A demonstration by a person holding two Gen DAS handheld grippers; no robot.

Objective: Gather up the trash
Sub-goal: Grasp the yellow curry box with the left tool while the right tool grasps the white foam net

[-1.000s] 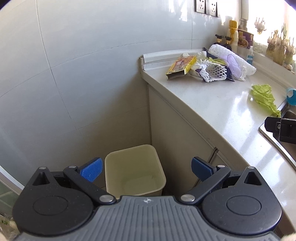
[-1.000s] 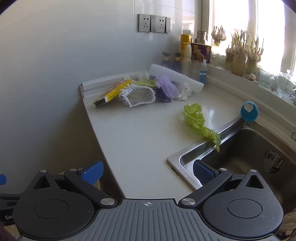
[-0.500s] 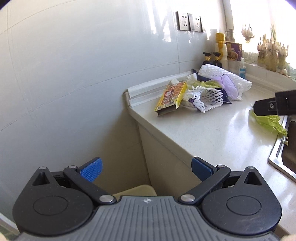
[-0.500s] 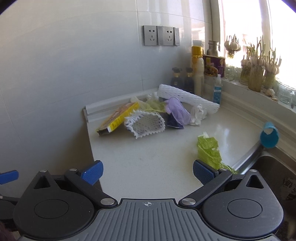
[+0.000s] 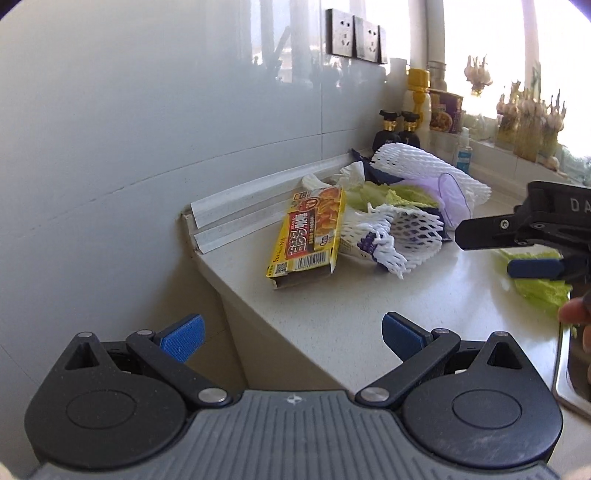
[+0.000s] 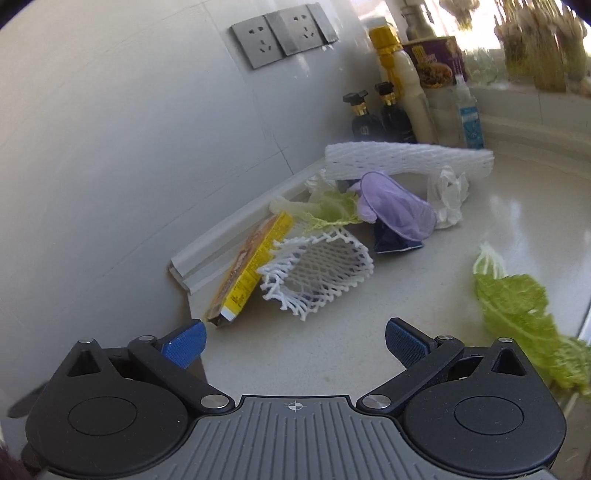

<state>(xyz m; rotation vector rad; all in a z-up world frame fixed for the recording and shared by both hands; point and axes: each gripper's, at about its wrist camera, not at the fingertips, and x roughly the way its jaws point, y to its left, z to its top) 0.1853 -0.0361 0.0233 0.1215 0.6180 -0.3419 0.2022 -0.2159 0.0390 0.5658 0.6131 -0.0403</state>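
A pile of trash lies at the counter's back corner: a yellow food box [image 5: 308,236] [image 6: 251,271], a white foam net [image 5: 391,236] [image 6: 319,275], a long white foam sleeve [image 6: 406,158], a purple glove [image 6: 395,208], crumpled white tissue [image 6: 448,195], a dark wrapper [image 6: 393,242] and green leaves. A loose cabbage leaf [image 6: 517,314] lies at the right. My left gripper [image 5: 291,332] is open and empty, short of the box. My right gripper [image 6: 293,341] is open and empty, just short of the net; it also shows in the left wrist view [image 5: 517,236].
Bottles [image 6: 384,114] and jars stand along the back wall and windowsill. Wall sockets [image 6: 284,33] sit above the pile. The sink edge [image 5: 565,376] is at the right. The counter's left edge [image 5: 236,306] drops off toward the floor.
Both grippers have risen and moved toward the trash pile on the counter. The bin on the floor has left the left wrist view. Both stay open.
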